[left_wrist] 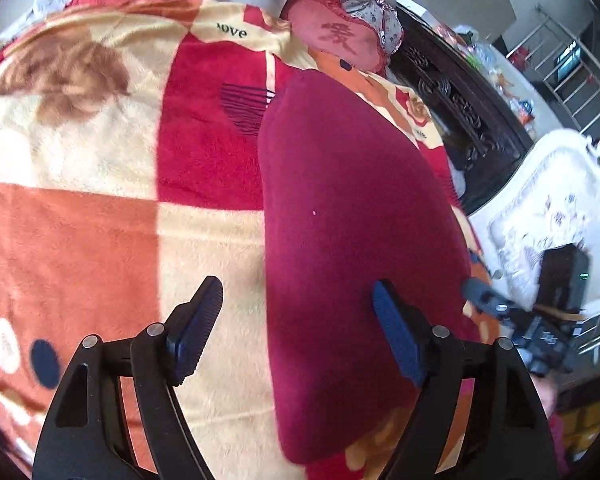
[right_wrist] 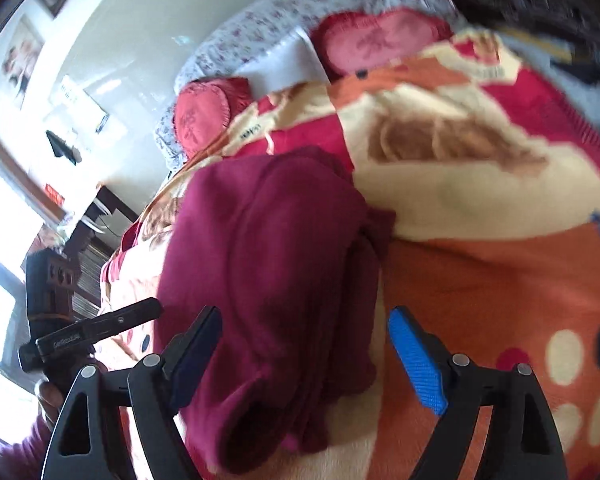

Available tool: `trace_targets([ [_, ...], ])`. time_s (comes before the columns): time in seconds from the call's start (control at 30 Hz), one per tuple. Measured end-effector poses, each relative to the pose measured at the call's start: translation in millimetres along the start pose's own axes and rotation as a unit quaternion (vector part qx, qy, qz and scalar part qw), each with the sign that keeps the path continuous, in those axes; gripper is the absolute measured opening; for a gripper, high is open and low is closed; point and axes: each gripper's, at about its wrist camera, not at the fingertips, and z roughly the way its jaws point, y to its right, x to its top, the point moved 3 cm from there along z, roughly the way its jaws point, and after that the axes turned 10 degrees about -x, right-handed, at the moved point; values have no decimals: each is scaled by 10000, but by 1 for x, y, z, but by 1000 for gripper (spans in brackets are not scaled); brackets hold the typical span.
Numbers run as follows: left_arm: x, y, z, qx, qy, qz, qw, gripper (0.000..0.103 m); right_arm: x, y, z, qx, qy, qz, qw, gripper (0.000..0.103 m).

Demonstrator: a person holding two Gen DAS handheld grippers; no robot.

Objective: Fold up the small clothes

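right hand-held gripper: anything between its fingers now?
Right wrist view: the maroon garment lies between the open right hand-held gripper's fingers, pads off it, on the blanket.

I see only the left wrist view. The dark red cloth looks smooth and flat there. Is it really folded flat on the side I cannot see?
Observer: Not quite. In the right wrist view the maroon garment shows layered folds and a rounded, bunched edge near the right gripper.
Operator: Does the right gripper hold it?
Observer: No. Its jaws stand open, with the cloth lying between them and the pads not pressing it.
Operator: And my left gripper, can you see it from the other side?
Observer: Yes. The left gripper appears at the far left edge of the right wrist view, beside the garment, over the patterned blanket.
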Motion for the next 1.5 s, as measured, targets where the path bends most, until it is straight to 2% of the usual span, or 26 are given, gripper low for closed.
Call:
trace_targets([
  [0.17,7,1,18,-121,-138,54,9998,79,10,15,30,393,-109,225,9989,84],
  [0.3,11,4,34,-193,-273,42,9994,81,13,12,43,708,-209,277,9969,85],
  [0.37,12,4,38,-178,-267,13,9995,85,15,13,49,872,-267,388,9951,85],
  [0.47,11,7,40,-138,-242,73,9996,85,16,15,55,1116,-311,593,9915,86],
  [0.63,12,9,43,-66,-236,141,9996,86,15,10,55,1187,-252,557,9910,88],
  [0.83,12,14,45,44,-185,198,9996,86,14,2,62,986,-309,313,9942,89],
  [0.87,11,14,45,54,-173,223,9996,84,13,1,61,951,-268,263,9948,87],
  [0.9,10,16,44,24,-156,273,9995,80,13,0,60,943,-226,232,9950,76],
  [1.0,8,24,40,52,-84,429,9990,68,11,-6,51,749,-5,49,9972,57],
  [1.07,8,28,34,47,-35,515,9987,54,10,-16,41,545,147,-171,9983,50],
  [1.13,6,32,21,15,10,552,9985,50,9,-23,32,470,217,-262,9983,48],
  [1.33,-13,36,-30,133,104,690,9975,49,1,-60,-2,733,280,-514,9956,46],
  [1.5,-46,22,-77,343,90,539,9979,50,-25,-97,-14,1096,35,-634,9919,46],
])
